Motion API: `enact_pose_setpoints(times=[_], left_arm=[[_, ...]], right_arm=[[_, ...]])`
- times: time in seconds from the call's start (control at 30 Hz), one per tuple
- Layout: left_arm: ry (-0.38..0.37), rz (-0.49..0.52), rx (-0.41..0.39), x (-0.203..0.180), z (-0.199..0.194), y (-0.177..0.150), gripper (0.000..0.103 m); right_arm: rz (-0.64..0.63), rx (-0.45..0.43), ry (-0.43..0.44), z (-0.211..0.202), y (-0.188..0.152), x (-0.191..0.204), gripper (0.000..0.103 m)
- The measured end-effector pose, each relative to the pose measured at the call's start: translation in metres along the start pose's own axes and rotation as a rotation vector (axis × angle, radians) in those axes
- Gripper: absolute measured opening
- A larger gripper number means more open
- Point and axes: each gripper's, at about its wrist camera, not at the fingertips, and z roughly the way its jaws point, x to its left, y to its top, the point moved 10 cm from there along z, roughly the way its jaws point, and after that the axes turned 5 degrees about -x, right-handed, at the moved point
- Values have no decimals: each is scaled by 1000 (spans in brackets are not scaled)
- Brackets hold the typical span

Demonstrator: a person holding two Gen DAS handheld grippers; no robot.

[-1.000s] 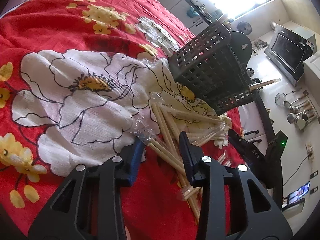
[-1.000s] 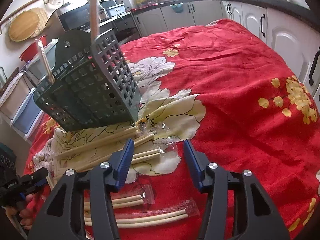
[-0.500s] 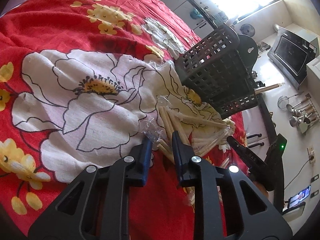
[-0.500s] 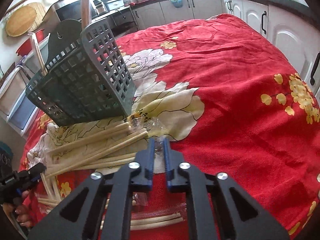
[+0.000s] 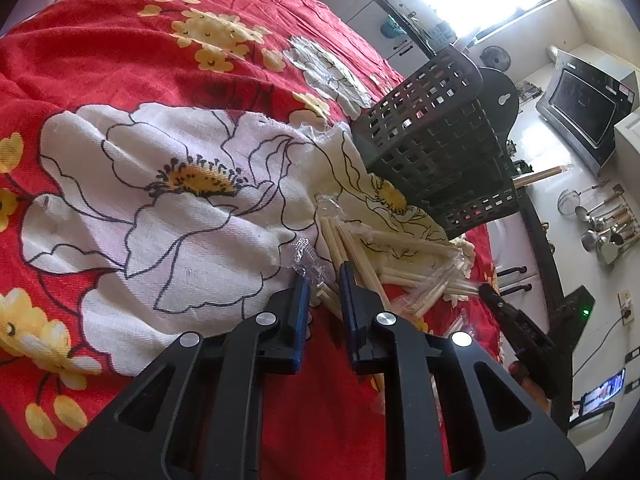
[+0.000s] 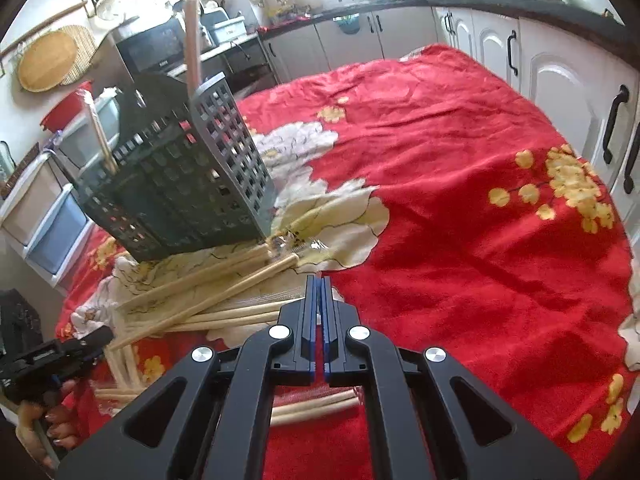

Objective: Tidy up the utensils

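Left gripper just closing in, pinching wrapped chopsticks on the red cloth, right gripper clamped tight on a clear wrapper edge.

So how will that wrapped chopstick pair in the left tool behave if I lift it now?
The wrapped chopstick pair looks stiff and light. The left tool grips near its end, so it may droop, and the clear film could slip.

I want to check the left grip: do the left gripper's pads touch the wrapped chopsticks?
Touching. In the left wrist view, the left gripper has just been closing, and its blue pads press a wrapped chopstick pair from both sides, with no gap visible.
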Motion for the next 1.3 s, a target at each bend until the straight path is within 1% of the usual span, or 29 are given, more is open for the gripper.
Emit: enact_pose_setpoints(times=[0.1, 0.3, 0.4, 0.6, 0.8, 0.93, 1.03, 1.17, 1.3], left_arm=[[-1, 2, 0, 1, -1, 0, 8], [-20, -11, -4, 3, -6, -1, 6], [-28, -14, -21, 2, -14, 1, 5], [-23, 19, -98, -6, -38, 13, 4], [-18, 59, -187, -16, -65, 31, 4], [0, 84, -253, -19, -83, 42, 4], [9, 87, -287, -18, -92, 48, 3], [6, 87, -324, -20, -104, 56, 3], [-9, 102, -358, -30, -115, 63, 3]], right_arm=[[-20, -36, 0, -14, 6, 4, 2], [-52, -91, 7, -38, 16, 10, 2], [-59, -114, 20, -50, 21, 12, 2], [-72, -171, 35, -73, 33, 16, 2], [-80, -243, 80, -98, 48, 28, 2], [-92, -270, 104, -111, 54, 38, 2], [-101, -284, 117, -117, 56, 44, 2], [-116, -302, 139, -126, 60, 53, 2], [-128, -319, 159, -135, 64, 63, 2]])
